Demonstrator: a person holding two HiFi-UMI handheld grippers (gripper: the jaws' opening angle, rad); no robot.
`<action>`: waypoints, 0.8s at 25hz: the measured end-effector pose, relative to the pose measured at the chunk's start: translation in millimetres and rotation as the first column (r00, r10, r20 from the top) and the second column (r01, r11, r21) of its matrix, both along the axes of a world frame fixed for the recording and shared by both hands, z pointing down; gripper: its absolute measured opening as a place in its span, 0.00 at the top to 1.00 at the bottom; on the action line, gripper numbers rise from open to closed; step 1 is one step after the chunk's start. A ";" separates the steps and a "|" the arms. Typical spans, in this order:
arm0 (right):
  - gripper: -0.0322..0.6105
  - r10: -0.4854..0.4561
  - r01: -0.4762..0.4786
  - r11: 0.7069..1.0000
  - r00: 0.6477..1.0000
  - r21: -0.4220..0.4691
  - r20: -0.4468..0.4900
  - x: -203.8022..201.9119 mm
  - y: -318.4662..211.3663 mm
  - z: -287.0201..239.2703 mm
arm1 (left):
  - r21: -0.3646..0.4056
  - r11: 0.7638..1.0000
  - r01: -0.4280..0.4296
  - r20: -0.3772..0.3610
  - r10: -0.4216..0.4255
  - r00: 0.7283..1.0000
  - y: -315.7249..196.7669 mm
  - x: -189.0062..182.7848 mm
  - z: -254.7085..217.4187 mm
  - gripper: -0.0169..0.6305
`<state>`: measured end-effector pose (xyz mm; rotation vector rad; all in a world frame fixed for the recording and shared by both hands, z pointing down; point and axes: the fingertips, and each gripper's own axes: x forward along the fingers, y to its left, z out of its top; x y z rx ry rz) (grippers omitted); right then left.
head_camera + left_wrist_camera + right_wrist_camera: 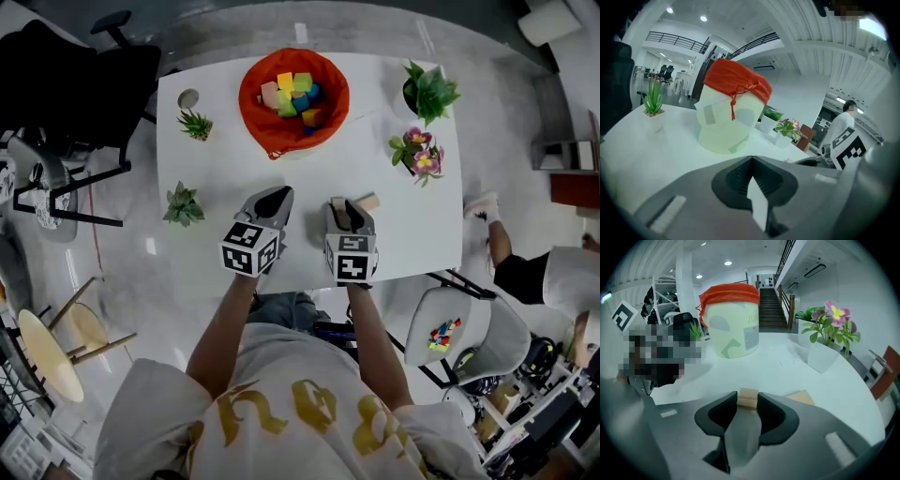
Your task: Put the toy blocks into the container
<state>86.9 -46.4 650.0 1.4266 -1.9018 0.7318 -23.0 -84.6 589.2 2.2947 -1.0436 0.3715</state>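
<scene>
The wooden block point(747, 395) sits clamped between the jaws of the right gripper point(345, 210), low over the table point(216, 159) near its front edge, right of the middle. A second block point(368, 202), flat and tan, lies on the table just beside that gripper on its right. The container point(251, 112), a pale tub with a red liner, stands at the middle of the far edge, well apart from both grippers, and already holds a heap of coloured blocks point(292, 94). By the look of it the task is mostly done: two blocks are left, one picked up but not yet carried across, the other untouched. The left gripper point(278, 199) is beside the right one at the front edge, jaws together and empty, pointing at the container; both forearms reach forward, roughly parallel
</scene>
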 end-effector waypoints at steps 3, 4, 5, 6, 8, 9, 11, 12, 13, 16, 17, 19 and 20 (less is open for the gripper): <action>0.69 -0.001 0.001 1.000 1.000 0.004 -0.004 0.0 -0.4 -1.0 | -0.001 1.000 0.001 -0.006 -0.001 1.000 -0.1 -0.7 -0.8 0.97; 0.69 -0.002 0.002 1.000 1.000 0.003 -0.004 0.1 -0.4 -1.3 | -0.002 1.000 0.001 -0.007 -0.001 1.000 -0.1 -1.0 -1.0 0.97; 0.70 -0.003 0.003 1.000 1.000 0.002 -0.004 0.1 -0.4 -1.8 | -0.002 1.000 0.002 -0.008 -0.002 1.000 -0.1 -1.3 -1.0 0.97; 0.70 -0.002 0.002 1.000 1.000 0.001 -0.002 0.0 -0.4 -2.7 | -0.002 1.000 0.003 -0.009 -0.003 1.000 -0.2 -1.6 -1.1 0.97; 0.70 0.000 0.000 1.000 1.000 0.004 0.000 0.5 -0.6 -5.5 | -0.001 1.000 0.007 -0.011 -0.007 1.000 -0.3 -2.1 -1.7 0.97; 0.70 0.001 -0.001 1.000 1.000 0.006 0.001 1.2 -0.7 -6.8 | 0.000 1.000 0.009 -0.013 -0.009 1.000 -0.3 -2.2 -2.3 0.97; 0.70 0.005 -0.005 1.000 1.000 0.014 0.001 3.5 -1.2 -8.4 | 0.002 1.000 0.013 -0.017 -0.013 1.000 -0.3 -2.1 -4.0 0.97; 0.70 0.006 -0.006 1.000 1.000 0.018 0.001 4.5 -1.6 -9.7 | 0.004 1.000 0.015 -0.019 -0.014 1.000 -0.2 -1.9 -5.1 0.97; 0.70 0.008 -0.008 1.000 1.000 0.021 0.004 4.8 -1.7 -11.7 | 0.005 1.000 0.016 -0.021 -0.016 1.000 0.1 -1.5 -6.2 0.97; 0.70 0.011 -0.012 1.000 1.000 0.026 0.010 4.4 -0.9 -16.7 | 0.008 1.000 0.018 -0.029 -0.018 0.999 1.7 -0.8 -9.7 0.97; 0.70 0.010 -0.010 1.000 1.000 0.029 0.010 4.4 -0.4 -17.6 | 0.008 1.000 0.019 -0.031 -0.019 0.999 2.5 -0.8 -10.7 0.97; 0.70 0.007 -0.007 0.999 1.000 0.035 0.009 4.9 0.3 -19.4 | 0.010 1.000 0.024 -0.034 -0.024 0.999 3.5 -1.3 -13.1 0.97; 0.70 0.006 -0.007 0.999 1.000 0.040 0.010 5.2 -0.1 -20.9 | 0.012 1.000 0.028 -0.035 -0.027 0.999 3.6 -1.7 -14.9 0.97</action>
